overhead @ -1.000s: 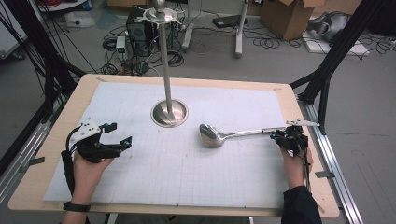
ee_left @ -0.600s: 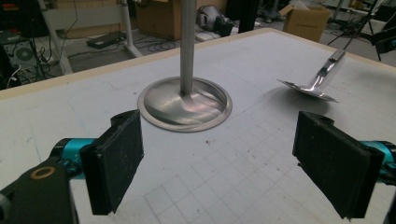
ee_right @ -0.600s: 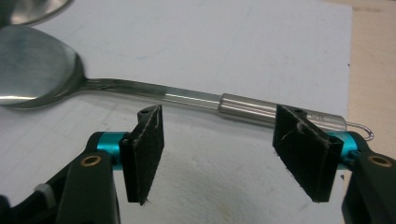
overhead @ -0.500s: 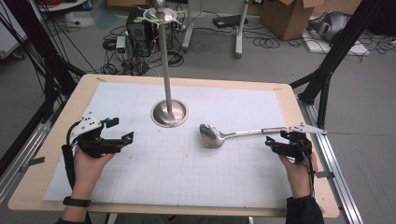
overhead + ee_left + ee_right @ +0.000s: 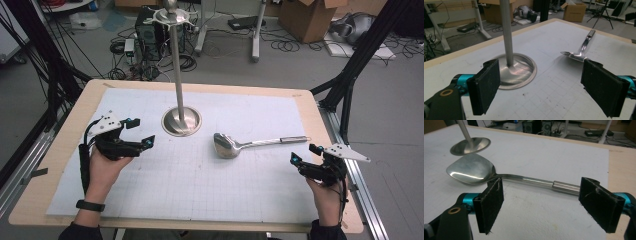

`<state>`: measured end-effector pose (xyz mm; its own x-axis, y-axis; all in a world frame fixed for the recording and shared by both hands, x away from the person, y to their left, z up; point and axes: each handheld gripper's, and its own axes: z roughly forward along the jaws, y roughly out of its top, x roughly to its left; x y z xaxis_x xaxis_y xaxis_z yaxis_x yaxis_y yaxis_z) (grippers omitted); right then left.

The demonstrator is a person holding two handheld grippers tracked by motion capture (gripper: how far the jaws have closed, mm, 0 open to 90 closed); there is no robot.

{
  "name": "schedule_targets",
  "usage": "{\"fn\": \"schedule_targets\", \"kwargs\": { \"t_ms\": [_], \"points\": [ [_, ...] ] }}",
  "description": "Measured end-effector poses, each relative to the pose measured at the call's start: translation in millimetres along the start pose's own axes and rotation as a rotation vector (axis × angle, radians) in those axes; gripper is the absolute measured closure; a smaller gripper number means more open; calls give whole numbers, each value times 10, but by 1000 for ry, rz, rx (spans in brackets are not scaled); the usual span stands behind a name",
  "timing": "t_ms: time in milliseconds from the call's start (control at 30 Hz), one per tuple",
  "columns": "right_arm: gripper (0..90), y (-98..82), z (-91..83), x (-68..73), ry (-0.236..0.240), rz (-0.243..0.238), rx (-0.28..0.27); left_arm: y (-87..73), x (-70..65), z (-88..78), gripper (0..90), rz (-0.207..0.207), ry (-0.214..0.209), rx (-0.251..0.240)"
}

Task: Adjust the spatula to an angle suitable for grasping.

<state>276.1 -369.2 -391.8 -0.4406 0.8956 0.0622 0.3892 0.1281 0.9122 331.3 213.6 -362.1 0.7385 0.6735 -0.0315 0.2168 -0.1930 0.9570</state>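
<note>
Now: both grippers wide, spoon lying free

I see the spoon (image 5: 235, 145) flat on the white mat (image 5: 150, 200), bowl just right of the stand (image 5: 181, 121), handle running toward the table's right edge. My right gripper (image 5: 303, 154) sits near the handle's end, jaws spread wide, nothing between them; from its own view the spoon (image 5: 499, 173) lies just beyond the pads. My left gripper (image 5: 142, 131) hangs left of the stand's round base, jaws equally wide, empty

You have a shiny silver spoon (image 5: 227, 145) and silver stand (image 5: 181, 121) on a white gridded mat (image 5: 200, 190), over a tan wooden table (image 5: 70, 125), with black-padded, teal-jointed grippers.
</note>
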Motion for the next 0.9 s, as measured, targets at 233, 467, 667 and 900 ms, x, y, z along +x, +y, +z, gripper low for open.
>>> {"fn": "schedule_targets", "kwargs": {
  "t_ms": [233,467,667,900],
  "points": [
    [160,-22,-76,-29,43,10,-16,106,-43,161,165,24,-41,6],
    [161,-58,-153,-93,55,34,-30,195,-111,430,165,35,-93,12],
    [162,-63,-159,-109,60,39,-38,288,-166,599,166,49,-120,19],
    [165,-75,-144,-119,68,48,-39,386,-216,762,190,11,-150,61]
  ]
}}
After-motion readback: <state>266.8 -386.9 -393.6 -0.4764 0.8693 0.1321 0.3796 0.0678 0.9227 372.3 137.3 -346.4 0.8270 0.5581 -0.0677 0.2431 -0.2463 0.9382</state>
